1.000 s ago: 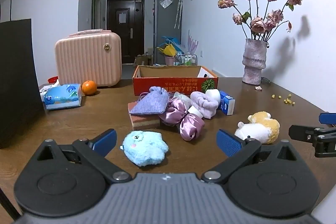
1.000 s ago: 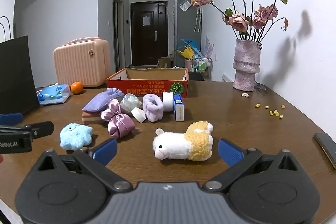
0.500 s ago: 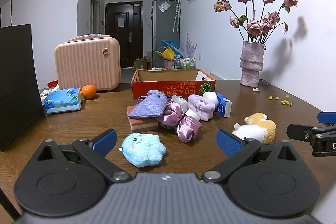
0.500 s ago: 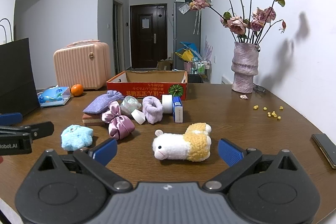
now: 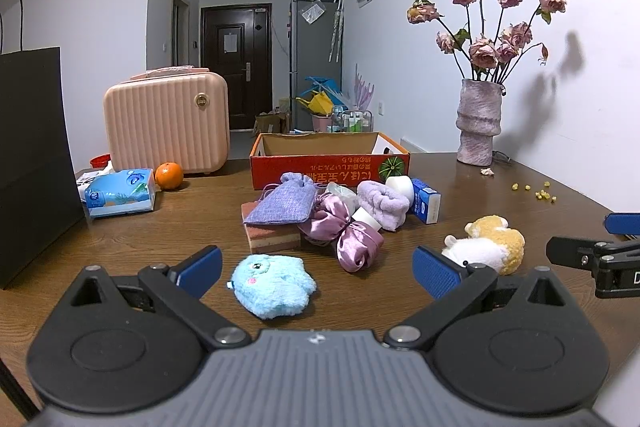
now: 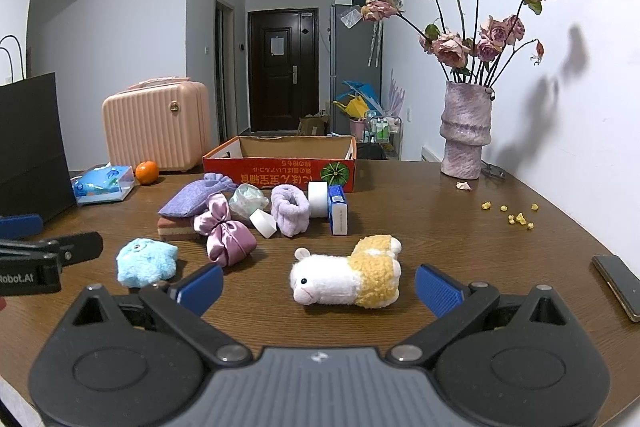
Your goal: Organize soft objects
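Hovering low over the table (image 5: pixel 120 239), left gripper (image 5: pixel 316 269) spread wide, framing the blue plush (image 5: pixel 272 285) lying just ahead; right gripper (image 6: pixel 318 285) equally wide apart around the white-and-yellow plush (image 6: pixel 348 277), neither touching; behind, purple pouch (image 5: pixel 282 205), satin scrunchie (image 5: pixel 344 233) and red box (image 5: pixel 330 157)

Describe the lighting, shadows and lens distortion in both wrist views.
Left wrist view: even indoor light, the dried roses cast a dark shadow on the white wall; fisheye bends wall lines and blackens the corners. Right wrist view: same bending, soft sheen on the wooden table, sheep plush sharp, no motion blur.
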Tool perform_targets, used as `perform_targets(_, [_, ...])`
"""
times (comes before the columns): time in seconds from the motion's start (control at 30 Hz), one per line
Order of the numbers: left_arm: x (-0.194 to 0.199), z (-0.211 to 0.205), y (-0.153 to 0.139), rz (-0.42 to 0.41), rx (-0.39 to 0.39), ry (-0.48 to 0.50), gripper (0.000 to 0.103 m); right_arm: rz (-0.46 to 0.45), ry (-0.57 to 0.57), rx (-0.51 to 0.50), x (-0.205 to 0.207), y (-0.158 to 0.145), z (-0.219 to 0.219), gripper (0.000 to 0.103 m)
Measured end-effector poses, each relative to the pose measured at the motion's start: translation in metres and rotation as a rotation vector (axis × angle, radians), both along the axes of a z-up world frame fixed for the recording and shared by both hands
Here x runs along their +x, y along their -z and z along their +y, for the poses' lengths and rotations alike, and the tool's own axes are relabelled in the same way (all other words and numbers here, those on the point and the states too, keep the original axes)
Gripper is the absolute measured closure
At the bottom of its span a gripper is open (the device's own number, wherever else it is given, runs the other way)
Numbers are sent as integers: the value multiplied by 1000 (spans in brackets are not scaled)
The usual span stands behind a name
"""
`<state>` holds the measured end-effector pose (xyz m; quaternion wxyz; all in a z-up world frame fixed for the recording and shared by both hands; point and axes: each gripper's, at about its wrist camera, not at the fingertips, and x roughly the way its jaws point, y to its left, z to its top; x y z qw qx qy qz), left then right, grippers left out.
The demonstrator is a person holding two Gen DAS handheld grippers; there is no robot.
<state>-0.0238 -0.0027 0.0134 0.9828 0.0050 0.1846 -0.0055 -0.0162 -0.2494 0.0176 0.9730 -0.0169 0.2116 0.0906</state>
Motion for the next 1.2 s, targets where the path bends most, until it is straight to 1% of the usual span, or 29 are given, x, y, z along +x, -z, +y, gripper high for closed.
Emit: perform_targets(1.2, [-2,-1,-1,-1,3,3,0,-3,-2,-1,0,-2,0,1])
